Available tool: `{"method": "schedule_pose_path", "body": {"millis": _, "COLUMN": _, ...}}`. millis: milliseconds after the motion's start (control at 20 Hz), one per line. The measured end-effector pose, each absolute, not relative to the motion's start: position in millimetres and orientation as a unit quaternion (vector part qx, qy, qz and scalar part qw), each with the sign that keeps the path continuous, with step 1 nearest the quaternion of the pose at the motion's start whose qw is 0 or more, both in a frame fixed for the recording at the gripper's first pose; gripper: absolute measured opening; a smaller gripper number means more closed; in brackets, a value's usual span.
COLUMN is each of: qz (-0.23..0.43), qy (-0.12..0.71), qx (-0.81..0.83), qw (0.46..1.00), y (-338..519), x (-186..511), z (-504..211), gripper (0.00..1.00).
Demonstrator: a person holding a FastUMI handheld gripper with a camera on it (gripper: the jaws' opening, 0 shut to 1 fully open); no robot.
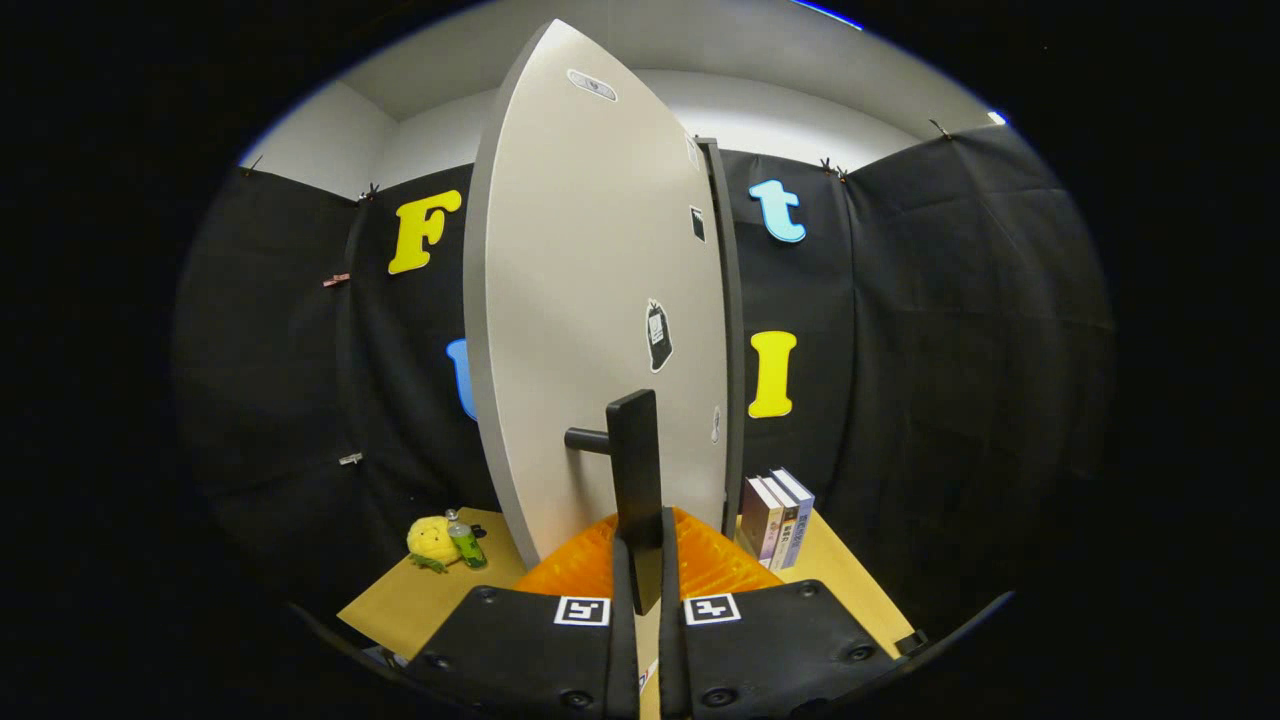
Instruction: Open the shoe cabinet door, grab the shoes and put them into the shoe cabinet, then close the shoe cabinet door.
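Gripper (645, 560) clamped on the dark bar handle (637, 480) of the shoe cabinet door (590, 300), both fingers (620, 600) pressed narrow against the handle's lower end, one on each side; handle standing upright between them, joined to the door by a short round post (588, 440) on its left; pale grey door swung out edge-on toward the camera, rising tall just beyond the fingers, a few small stickers (657, 336) dotted over its face; thin dark cabinet edge (730, 330) showing along the door's right side; cabinet interior hidden behind the door; patch of orange ribbed material (715, 565) lying low on the table just ahead of the fingers, at the foot of the door, too little of it seen to tell what it is; small row of books (778, 518) standing upright right of the door, near the cabinet's base; yellow plush toy (432, 540) and a small green bottle (466, 543) side by side, touching or nearly so, left of the door; all resting on a tan tabletop (400, 605); black cloth wall (960, 330) behind; shoes hard to make out from here.
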State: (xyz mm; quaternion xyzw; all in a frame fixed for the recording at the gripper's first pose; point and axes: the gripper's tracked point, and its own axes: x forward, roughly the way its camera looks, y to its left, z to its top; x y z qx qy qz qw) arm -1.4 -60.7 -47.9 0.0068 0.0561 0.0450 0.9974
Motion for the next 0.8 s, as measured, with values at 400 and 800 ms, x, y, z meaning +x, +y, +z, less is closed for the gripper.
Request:
{"method": "schedule_pose_path", "body": {"millis": 400, "qz": 0.021, "qy": 0.054, "qx": 0.015, "qw": 0.998, "y": -105.0, "x": -9.1, "z": -38.1, "gripper": 0.11}}
{"method": "schedule_pose_path", "body": {"millis": 800, "qz": 0.029, "qy": 0.055, "qx": 0.008, "qw": 0.998, "y": -147.0, "x": -16.0, "z": -30.9, "gripper": 0.11}}
